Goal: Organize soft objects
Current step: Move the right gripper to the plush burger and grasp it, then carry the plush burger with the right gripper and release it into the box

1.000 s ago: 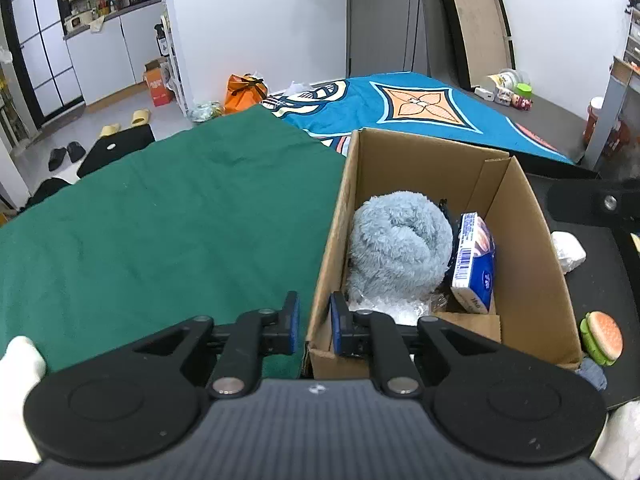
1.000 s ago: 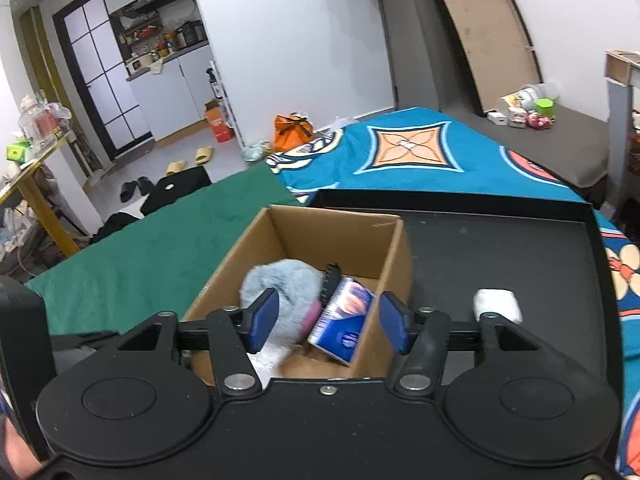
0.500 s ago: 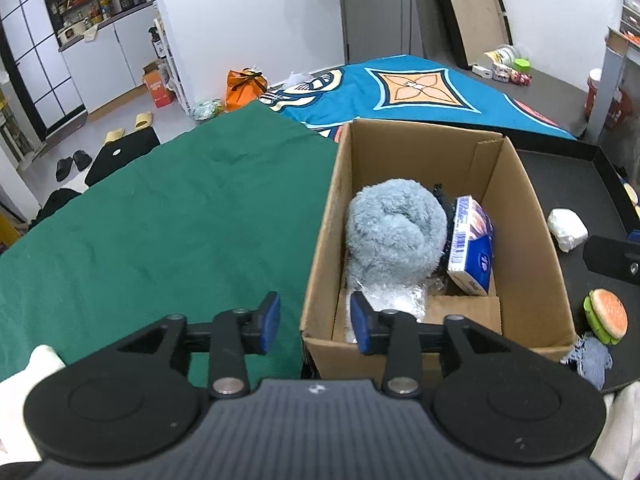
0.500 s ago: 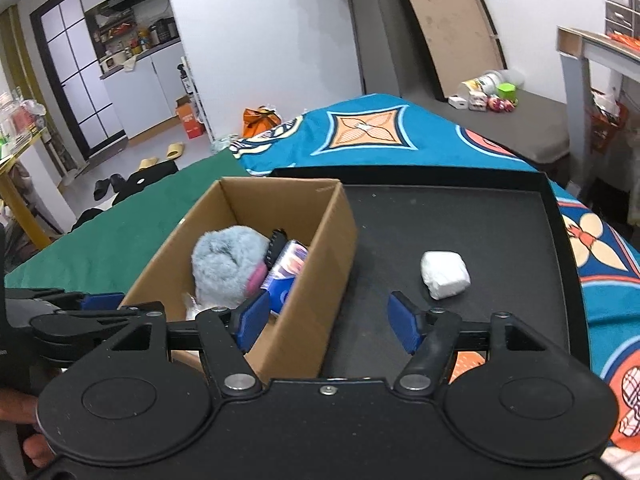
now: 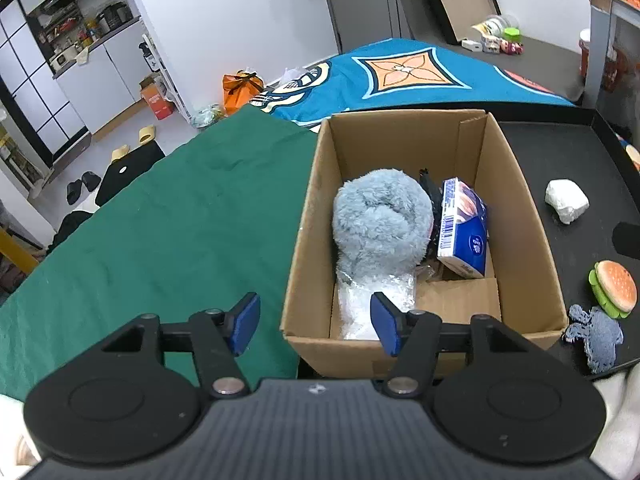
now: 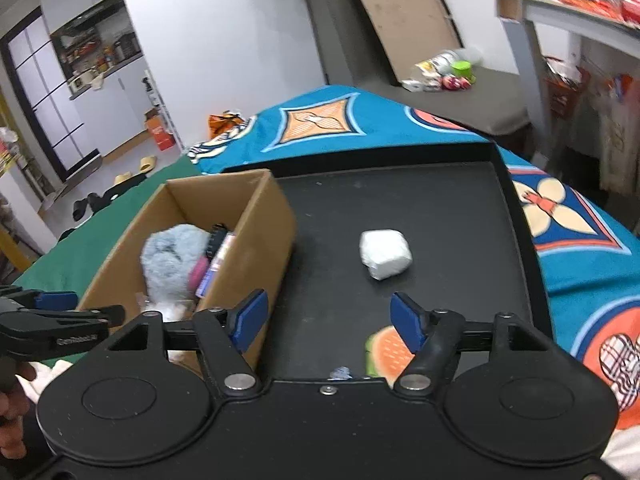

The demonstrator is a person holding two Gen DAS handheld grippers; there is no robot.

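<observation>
An open cardboard box [image 5: 516, 200] [image 6: 268, 232] holds a fluffy grey-blue plush [image 5: 380, 220] [image 6: 168, 256], a blue tissue pack [image 5: 464, 232] and a clear plastic bag [image 5: 372, 300]. My left gripper [image 5: 314, 324] is open and empty over the box's near left corner. On the black tray [image 6: 440, 200] lie a white soft lump [image 6: 385, 254] [image 5: 566, 200], a burger toy [image 5: 614, 288] [image 6: 386, 350] and a blue denim scrap [image 5: 596, 336]. My right gripper [image 6: 330, 320] is open and empty above the tray, between the box and the burger toy.
A green cloth [image 5: 160, 220] covers the surface left of the box. A blue patterned cloth [image 6: 580, 220] lies under and behind the tray. The left gripper also shows in the right wrist view [image 6: 52, 312]. Shelving stands at the far right [image 6: 580, 40].
My left gripper has opened wide and pulled back from the box's corner. My right gripper has swung right from over the box to over the tray, towards the white lump and burger toy.
</observation>
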